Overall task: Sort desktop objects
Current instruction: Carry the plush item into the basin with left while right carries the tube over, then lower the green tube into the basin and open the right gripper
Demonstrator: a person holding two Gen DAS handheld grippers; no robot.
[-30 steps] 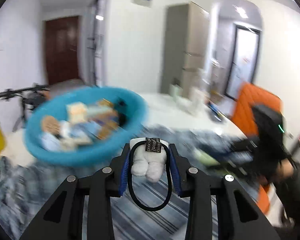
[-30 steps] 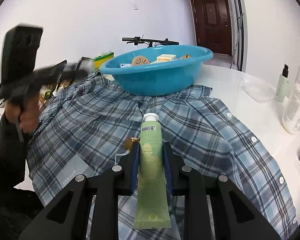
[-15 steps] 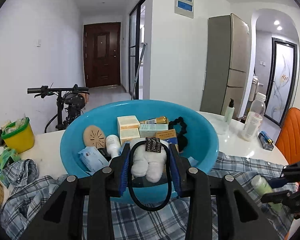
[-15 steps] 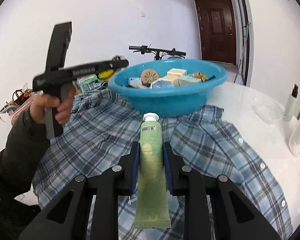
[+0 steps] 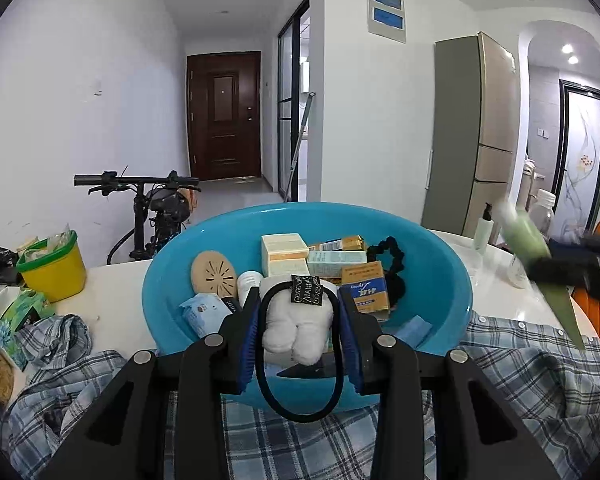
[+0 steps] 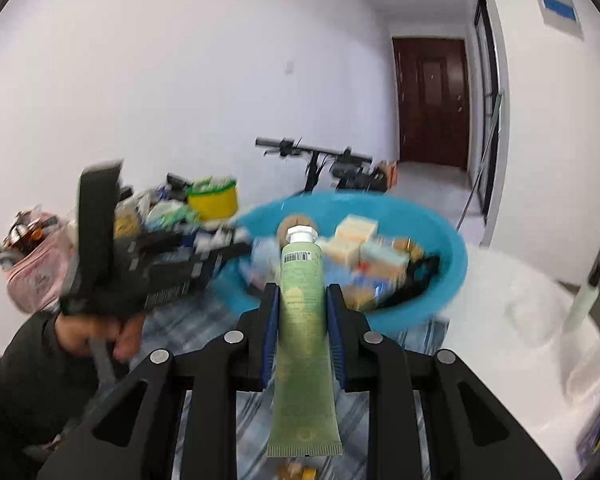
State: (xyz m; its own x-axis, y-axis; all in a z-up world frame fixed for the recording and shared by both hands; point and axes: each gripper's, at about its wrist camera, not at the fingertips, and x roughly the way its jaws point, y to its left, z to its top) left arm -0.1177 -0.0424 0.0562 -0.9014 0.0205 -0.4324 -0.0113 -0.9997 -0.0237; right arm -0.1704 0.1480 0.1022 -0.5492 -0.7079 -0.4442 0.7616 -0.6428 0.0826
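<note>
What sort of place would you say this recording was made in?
Most likely a lived-in flat, not a lab: a fridge stands by the wall, a bike is parked in the hallway before a wooden door, and the table holds household clutter.

barcode on green tube [image 6: 302, 304], other print illegible

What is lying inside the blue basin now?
Inside the blue basin: small boxes, a round tan disc, a black scrunchie. The white plush hides part of its bottom.
</note>
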